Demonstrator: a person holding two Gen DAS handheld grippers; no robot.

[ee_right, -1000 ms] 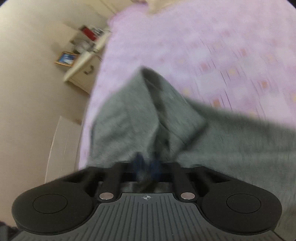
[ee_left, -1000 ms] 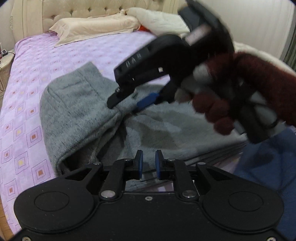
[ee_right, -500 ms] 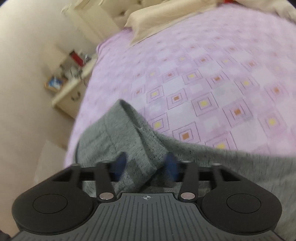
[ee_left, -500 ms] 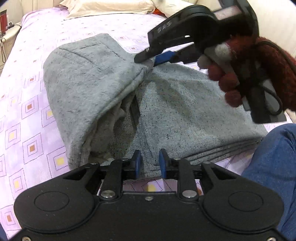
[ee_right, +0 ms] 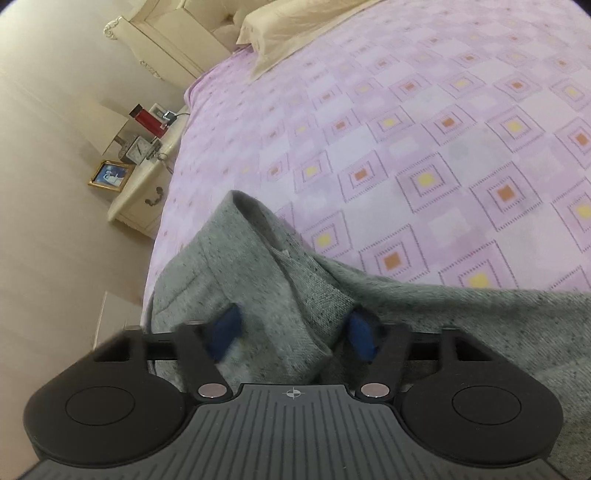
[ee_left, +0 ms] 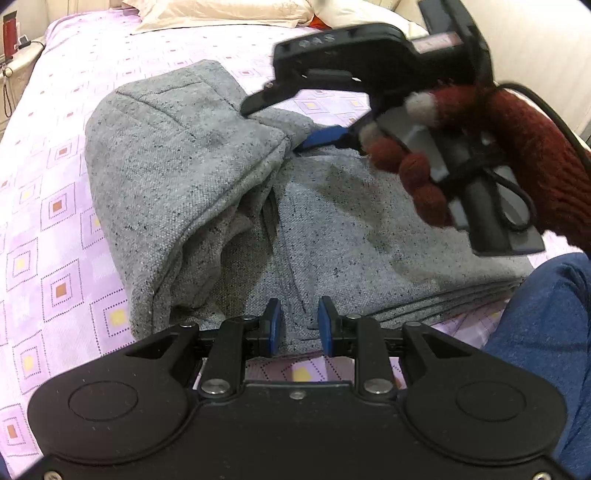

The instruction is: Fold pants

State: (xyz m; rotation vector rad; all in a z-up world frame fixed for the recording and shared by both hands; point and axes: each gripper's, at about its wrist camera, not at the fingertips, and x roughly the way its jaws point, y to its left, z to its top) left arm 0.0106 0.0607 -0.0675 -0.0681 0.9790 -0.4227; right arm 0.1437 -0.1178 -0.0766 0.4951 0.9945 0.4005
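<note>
Grey pants [ee_left: 351, 229] lie folded on the purple patterned bedspread [ee_left: 44, 206], the left part doubled over into a thick hump. At the near edge of the pants my left gripper [ee_left: 299, 325] stands open, its blue pads apart just above the cloth. My right gripper [ee_left: 273, 127], held by a hand in a red glove [ee_left: 480, 147], reaches to the far corner of the hump. In the right wrist view the jaws of the right gripper [ee_right: 293, 330] are closing, with a ridge of the pants [ee_right: 258, 295] between pads that stand well apart and do not press it.
Cream pillows [ee_left: 221, 11] lie at the head of the bed. A nightstand [ee_right: 147, 184] with a red bottle, a clock and a framed photo stands beside the bed. A leg in blue jeans [ee_left: 546, 332] is at the right, close to the pants.
The right gripper, shut on the fold a second ago, let it go, sank a little and now straddles it. The left jaws widened slightly. The hump lies flatter.
</note>
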